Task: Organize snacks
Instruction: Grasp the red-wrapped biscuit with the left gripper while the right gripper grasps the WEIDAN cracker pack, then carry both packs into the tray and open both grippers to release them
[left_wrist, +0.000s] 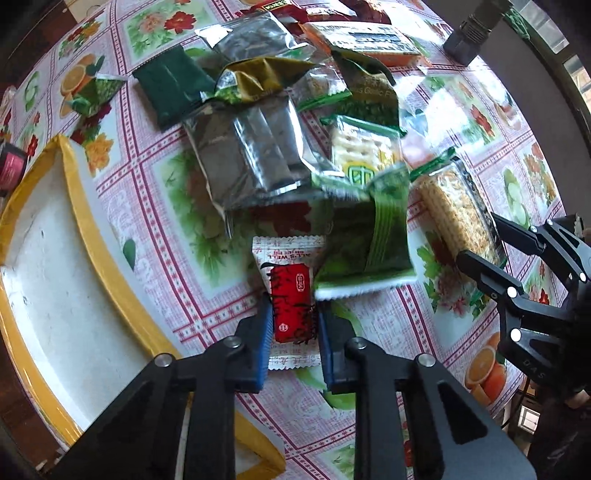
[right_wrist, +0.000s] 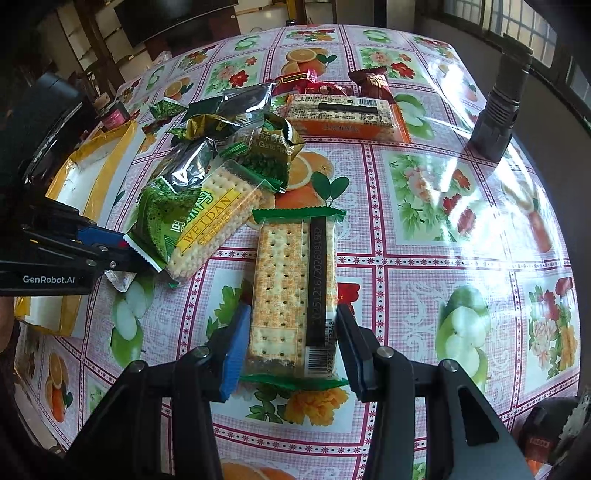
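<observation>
Left wrist view: left gripper (left_wrist: 293, 328) at bottom centre, jaws pinching a small white sachet w/ red label (left_wrist: 290, 291), blue pads against both its sides. The sachet lies on the floral counter (left_wrist: 147, 206), just below the snack pile. Touching its upper right corner is a green packet (left_wrist: 369, 251). Above that, a big silver foil bag (left_wrist: 251, 155), a clear pack of pale crackers w/ green ends (left_wrist: 364, 147) and a dark green packet (left_wrist: 171, 86) at upper left. An orange-edged cracker box (left_wrist: 369, 44) sits at top centre. White tray w/ yellow rim (left_wrist: 79, 206) fills the left side, next to the pile.

Right wrist view: right gripper (right_wrist: 291, 350) at bottom centre, jaws closed on the near end of a long cracker pack w/ green ends (right_wrist: 291, 284), one pad on each long side; the pack lies flat on the counter, pointing away to frame centre. Left of it, a yellow-banded WEIDAN cracker pack (right_wrist: 214, 229) leans against the pile, w/ a garlic-flavour green bag (right_wrist: 271, 155) behind. Dark red wrapped snacks (right_wrist: 369, 83) lie at top centre, beyond the orange box. Left gripper enters at mid left, tips hidden behind the green packet. A dark grey object (right_wrist: 496, 118) stands at upper right; can't tell what it is.
</observation>
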